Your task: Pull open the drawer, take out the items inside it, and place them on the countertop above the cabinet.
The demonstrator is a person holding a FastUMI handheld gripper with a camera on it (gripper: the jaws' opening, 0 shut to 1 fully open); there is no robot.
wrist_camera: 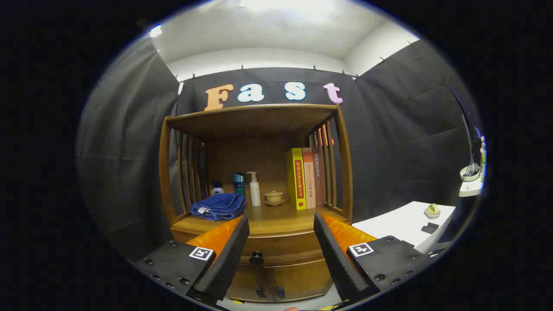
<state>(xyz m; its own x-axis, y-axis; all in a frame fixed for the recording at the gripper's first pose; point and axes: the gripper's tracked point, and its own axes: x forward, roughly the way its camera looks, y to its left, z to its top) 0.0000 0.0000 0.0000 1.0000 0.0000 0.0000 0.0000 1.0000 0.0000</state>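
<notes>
A wooden cabinet [259, 129] stands ahead against the booth wall. Its drawer [281, 248] sits closed under the countertop [281, 220], with a dark round knob [256, 258] showing between my fingers. My gripper [281, 224] is open, some way back from the drawer, with nothing between its fingers. The drawer's contents are hidden. On the countertop lie a folded blue towel [219, 206], a small bottle [217, 188], a teal can [239, 183], a white pump bottle [255, 188], a small lidded cup on a saucer [274, 198] and three upright books [305, 178].
Two lower cabinet doors with dark handles [268, 292] sit below the drawer. A white table [402, 224] stands to the right with a small object [432, 210] and a dark card [430, 227] on it. Slatted sides enclose the shelf space.
</notes>
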